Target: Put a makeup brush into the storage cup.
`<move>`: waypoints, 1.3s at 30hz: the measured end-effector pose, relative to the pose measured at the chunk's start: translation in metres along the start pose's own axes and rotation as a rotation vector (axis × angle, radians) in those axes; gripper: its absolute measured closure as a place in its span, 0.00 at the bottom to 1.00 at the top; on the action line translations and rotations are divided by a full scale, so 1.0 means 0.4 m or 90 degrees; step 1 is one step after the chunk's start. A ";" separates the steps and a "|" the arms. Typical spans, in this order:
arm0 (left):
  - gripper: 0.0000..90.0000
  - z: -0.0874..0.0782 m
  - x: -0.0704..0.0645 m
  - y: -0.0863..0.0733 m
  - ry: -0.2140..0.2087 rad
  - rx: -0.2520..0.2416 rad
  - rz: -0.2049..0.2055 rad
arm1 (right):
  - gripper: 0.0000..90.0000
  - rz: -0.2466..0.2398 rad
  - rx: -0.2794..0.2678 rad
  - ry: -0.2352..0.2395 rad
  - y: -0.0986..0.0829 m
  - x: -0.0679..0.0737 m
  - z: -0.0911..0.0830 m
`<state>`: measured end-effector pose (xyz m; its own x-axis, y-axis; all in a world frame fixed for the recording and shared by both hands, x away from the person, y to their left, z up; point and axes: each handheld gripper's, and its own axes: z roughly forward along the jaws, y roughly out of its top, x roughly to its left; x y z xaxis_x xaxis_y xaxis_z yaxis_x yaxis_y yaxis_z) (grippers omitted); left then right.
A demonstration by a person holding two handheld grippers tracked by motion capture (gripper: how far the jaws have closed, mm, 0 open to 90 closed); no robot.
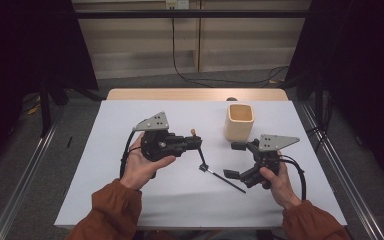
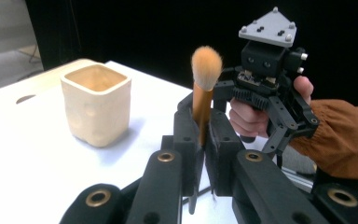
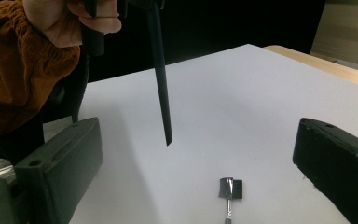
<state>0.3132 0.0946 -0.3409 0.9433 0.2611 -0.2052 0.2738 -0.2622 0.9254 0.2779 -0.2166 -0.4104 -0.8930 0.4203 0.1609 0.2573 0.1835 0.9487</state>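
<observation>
My left gripper (image 1: pixel 198 144) is shut on a makeup brush (image 1: pixel 194 133) and holds it upright above the table. The left gripper view shows its orange bristles (image 2: pixel 206 64) above the closed jaws (image 2: pixel 203 128). Its black handle (image 3: pixel 162 93) hangs down with the tip clear of the white sheet. A second, thin brush (image 1: pixel 226 181) with a silver ferrule lies on the sheet, its flat head (image 3: pixel 230 188) between the two grippers. My right gripper (image 1: pixel 235 160) stands wide open beside that brush (image 3: pixel 198 140), with nothing between its jaws. A cream square cup (image 1: pixel 239 121) stands upright behind it.
A white sheet (image 1: pixel 130 200) covers the table, with the wooden edge (image 1: pixel 195 94) showing at the back. The cup (image 2: pixel 96 105) looks empty in the left gripper view. Metal rails run along both sides of the table, and dark curtains hang beyond them.
</observation>
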 end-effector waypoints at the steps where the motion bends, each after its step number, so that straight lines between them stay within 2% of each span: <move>1: 0.94 0.003 -0.002 0.003 -0.003 0.003 0.001 | 0.01 0.000 0.001 0.001 0.001 0.000 0.001; 9: 0.94 0.020 -0.006 0.010 -0.004 0.038 0.004 | 0.04 -0.005 0.003 0.002 0.006 0.005 0.006; 18: 0.94 0.038 -0.007 0.022 -0.009 0.052 0.010 | 0.06 -0.011 0.005 0.004 0.013 0.009 0.011; 22: 0.94 0.059 -0.010 0.017 -0.016 0.070 0.012 | 0.06 -0.013 0.007 0.006 0.016 0.011 0.014; 25: 0.94 0.072 -0.009 0.022 -0.023 0.067 0.004 | 0.05 -0.017 0.007 0.011 0.021 0.016 0.018; 30: 0.94 0.083 -0.015 0.031 -0.029 0.064 0.010 | 0.06 -0.012 0.008 0.012 0.030 0.020 0.028; 35: 0.94 0.076 -0.009 0.026 -0.024 0.062 0.004 | 0.13 -0.013 0.017 0.012 0.037 0.025 0.036; 39: 0.94 0.073 -0.008 0.026 -0.024 0.062 0.007 | 0.20 -0.018 0.027 0.026 0.042 0.028 0.055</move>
<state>0.3184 0.0639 -0.3400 0.9524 0.2225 -0.2083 0.2780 -0.3542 0.8929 0.2803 -0.1892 -0.3988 -0.9144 0.3776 0.1460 0.2464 0.2327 0.9408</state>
